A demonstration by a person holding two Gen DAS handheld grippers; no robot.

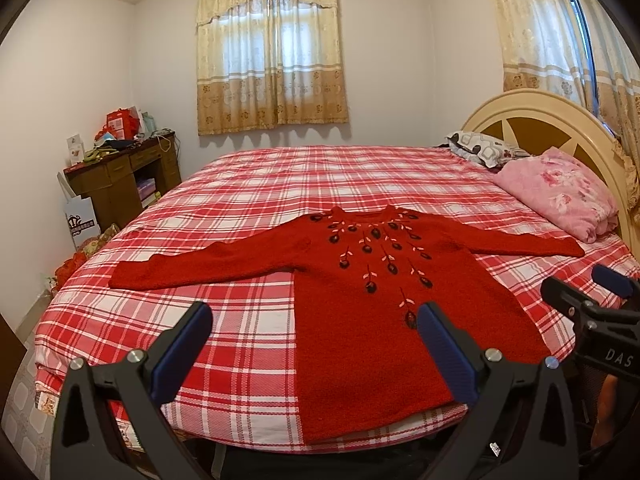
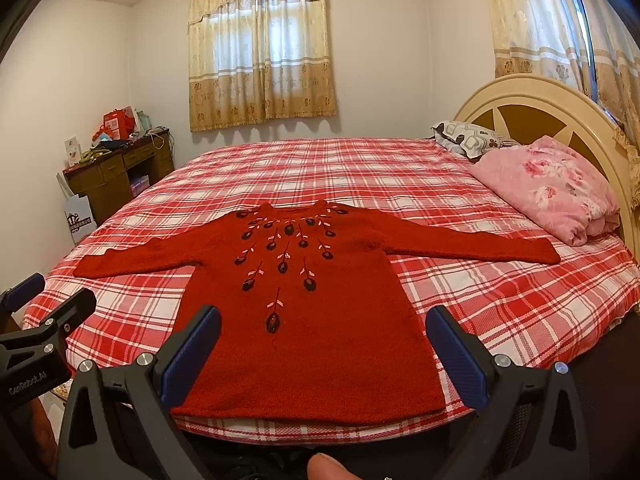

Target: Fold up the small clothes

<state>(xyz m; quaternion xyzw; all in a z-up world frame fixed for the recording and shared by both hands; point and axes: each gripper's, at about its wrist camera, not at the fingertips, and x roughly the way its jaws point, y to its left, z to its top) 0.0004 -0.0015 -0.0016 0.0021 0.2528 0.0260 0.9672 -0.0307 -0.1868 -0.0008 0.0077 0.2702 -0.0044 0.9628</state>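
Observation:
A small red knitted sweater (image 1: 360,292) with dark embroidered flowers lies flat, front up, on the red-and-white checked bed (image 1: 256,200), both sleeves spread out sideways and hem toward me. It also shows in the right wrist view (image 2: 304,320). My left gripper (image 1: 314,316) is open and empty, held above the bed's near edge at the hem's left part. My right gripper (image 2: 324,320) is open and empty, above the hem. The right gripper also shows at the right edge of the left wrist view (image 1: 580,284). The left gripper also shows at the left edge of the right wrist view (image 2: 48,292).
A folded pink floral blanket (image 1: 560,192) and a patterned pillow (image 1: 480,148) lie by the cream headboard (image 1: 532,116) at the right. A brown desk (image 1: 120,176) with clutter stands by the far left wall. Bags sit on the floor at the bed's left side (image 1: 80,220).

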